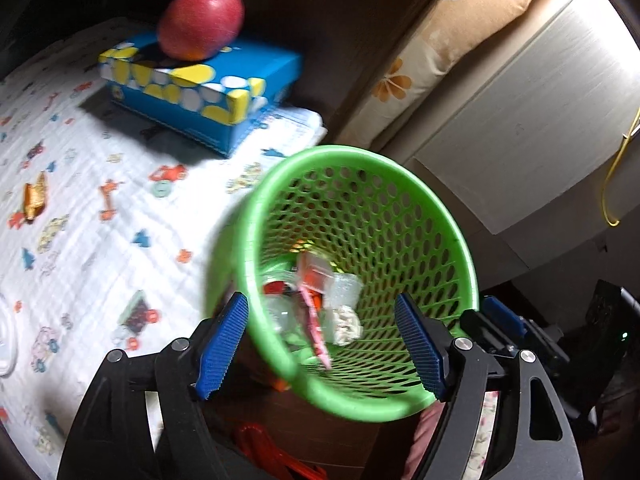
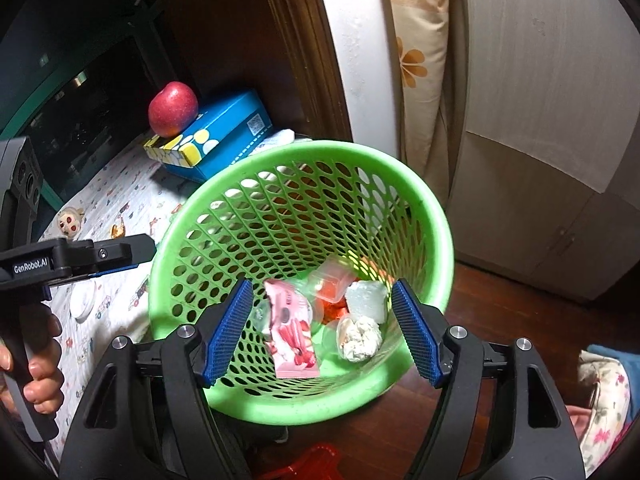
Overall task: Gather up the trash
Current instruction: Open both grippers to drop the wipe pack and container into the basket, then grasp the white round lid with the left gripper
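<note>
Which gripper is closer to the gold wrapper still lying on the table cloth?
Left. The left gripper hangs over the green basket on its table side, beside the gold wrapper. The right gripper is over the basket's middle, farther from the table.

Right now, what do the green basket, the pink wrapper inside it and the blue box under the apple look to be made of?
Green basket: moulded plastic, slightly glossy, with a perforated lattice wall. Pink wrapper: probably thin plastic film, shiny and creased. Blue box: likely printed cardboard, with crisp folded edges and a matte-to-satin face.
</note>
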The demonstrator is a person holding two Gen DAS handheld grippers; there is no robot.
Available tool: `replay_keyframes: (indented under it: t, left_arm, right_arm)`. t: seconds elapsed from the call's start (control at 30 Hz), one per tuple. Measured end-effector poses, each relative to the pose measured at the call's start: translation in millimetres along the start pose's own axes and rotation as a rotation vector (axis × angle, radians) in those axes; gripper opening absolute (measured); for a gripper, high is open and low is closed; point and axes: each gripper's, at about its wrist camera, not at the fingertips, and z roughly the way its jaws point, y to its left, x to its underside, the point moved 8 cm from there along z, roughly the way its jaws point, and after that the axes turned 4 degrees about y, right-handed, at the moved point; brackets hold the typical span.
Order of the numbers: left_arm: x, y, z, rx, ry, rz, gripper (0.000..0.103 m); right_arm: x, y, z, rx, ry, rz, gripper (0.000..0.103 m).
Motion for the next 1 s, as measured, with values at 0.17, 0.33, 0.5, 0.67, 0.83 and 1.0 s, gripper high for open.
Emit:
replay_keyframes:
  t: [0.17,0.33,0.5,0.67,0.83,1.0]
  left_arm:
    - [7.9,44.0,-22.5,-0.093,-0.047,-0.036,0.076]
    - [15.8,93.9,-48.6,-0.202,-0.099,-0.070,0.080]
    - [24.0,149.9,-70.3,-0.290,-0.133,-0.132,0.086]
    - [35.4,206.1,-88.4,-0.366,-0.157,-0.190,0.090]
    - [51.2,245.6,-94.2,-0.404,-0.144,-0.190,0.092]
    - [60.1,267.1,-84.6,-0.422,-0.114,-0.179,0.092]
  right_arm:
    - [-2.8,23.6,4.6,-0.036,0.006,-0.037,0.075]
    - [-4.8,53.2,13.7,-0.068,0.021,-0.083,0.076]
    - [-5.3,87.9,22.6,-0.105,0.036,-0.134,0.076]
    - [-4.0,126.2,30.1,-0.147,0.052,-0.195,0.077]
    - [-0.8,162.3,39.3,-0.183,0.070,-0.250,0.077]
    - [2.9,189.1,48.2,-0.203,0.088,-0.287,0.077]
